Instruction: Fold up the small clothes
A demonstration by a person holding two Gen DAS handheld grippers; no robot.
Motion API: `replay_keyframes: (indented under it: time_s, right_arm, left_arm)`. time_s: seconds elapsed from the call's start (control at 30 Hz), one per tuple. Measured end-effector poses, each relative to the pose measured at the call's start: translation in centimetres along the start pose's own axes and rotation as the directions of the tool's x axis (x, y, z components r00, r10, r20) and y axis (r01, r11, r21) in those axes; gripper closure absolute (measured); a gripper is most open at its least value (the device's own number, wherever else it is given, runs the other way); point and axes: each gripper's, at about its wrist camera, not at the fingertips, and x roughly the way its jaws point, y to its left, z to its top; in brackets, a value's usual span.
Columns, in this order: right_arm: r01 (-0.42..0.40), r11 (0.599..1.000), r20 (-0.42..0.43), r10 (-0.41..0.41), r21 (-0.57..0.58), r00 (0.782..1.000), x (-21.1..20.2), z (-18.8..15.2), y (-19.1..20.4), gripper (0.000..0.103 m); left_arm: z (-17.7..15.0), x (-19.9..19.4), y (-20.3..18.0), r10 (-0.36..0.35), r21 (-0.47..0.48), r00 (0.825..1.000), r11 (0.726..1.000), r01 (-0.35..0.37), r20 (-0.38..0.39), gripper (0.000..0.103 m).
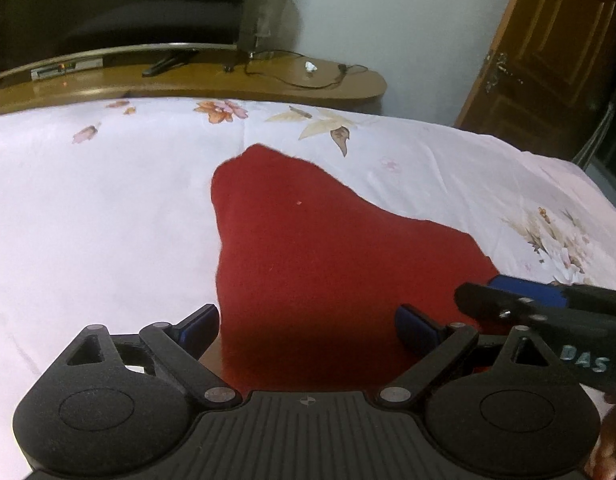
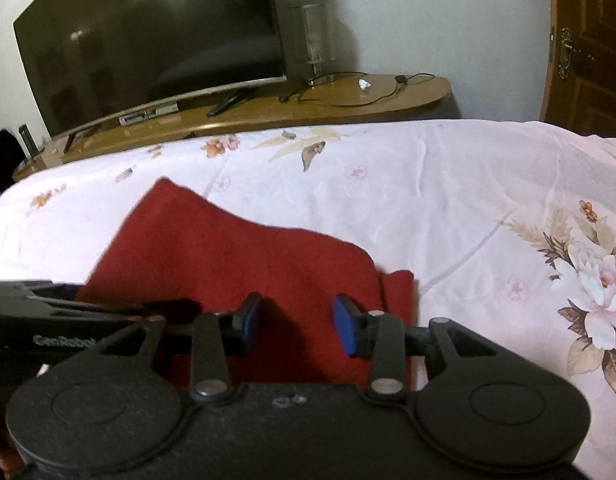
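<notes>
The red garment (image 1: 308, 248) lay spread flat on the floral bedsheet (image 1: 88, 220), directly beneath both grippers. The left gripper (image 1: 308, 326) hovered over its near edge with blue-padded fingers (image 1: 198, 326) wide apart, gripping nothing. The right gripper (image 2: 298, 326) likewise stood parted above the cloth. Beyond the bed stood a wooden shelf (image 2: 387, 96) and television (image 2: 148, 32).
</notes>
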Motion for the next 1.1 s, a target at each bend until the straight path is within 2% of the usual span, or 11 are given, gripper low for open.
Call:
replay_keyframes:
  time_s: [0.1,0.23,0.4,0.57,0.7,0.87,1.0,1.1]
  right_arm:
    - [-0.021,1.0,0.034,0.02,0.008,0.999,-1.4,-0.1,0.1,0.063]
    - [-0.007,1.0,-0.004,0.007,-0.029,1.0,-1.4,-1.4,0.4,0.062]
    - [-0.028,0.999,0.025,0.027,0.022,0.999,-3.3,-1.3,0.2,0.061]
    - [-0.013,1.0,0.01,0.013,0.012,1.0,-4.3,-1.9,0.3,0.06]
    - [-0.015,0.999,0.018,0.014,0.041,1.0,-5.1,-2.2,0.1,0.054]
    - [-0.005,1.0,0.008,0.004,0.03,1.0,-5.7,-3.1,0.3,0.054]
    - [-0.009,0.999,0.009,0.009,0.047,1.0,-6.5,-3.8,0.1,0.048]
    - [0.0,1.0,0.0,0.0,0.028,1.0,-6.7,-4.4,0.3,0.042]
  left_arm:
    - [0.0,-0.8,-0.3,0.016,0.032,1.0,0.999,-0.016,0.004,0.008]
    - [-0.5,-1.6,0.0,0.015,0.029,1.0,0.999,-0.015,-0.009,0.008]
    - [-1.0,-2.8,0.0,0.029,0.03,1.0,0.999,-0.029,-0.004,0.008]
    - [-1.2,-3.8,0.1,0.035,0.029,0.999,0.999,-0.035,-0.013,0.008]
    - [-1.6,-4.7,0.1,0.035,0.032,0.999,0.999,-0.035,-0.014,0.008]
    - [-2.7,-6.0,0.7,0.031,0.013,1.0,0.999,-0.031,-0.005,0.008]
    - [-3.5,-6.9,0.8,0.05,0.019,0.998,0.999,-0.05,0.033,0.008]
    - [-3.7,-7.0,1.1,0.042,0.009,0.999,0.999,-0.043,0.023,0.008]
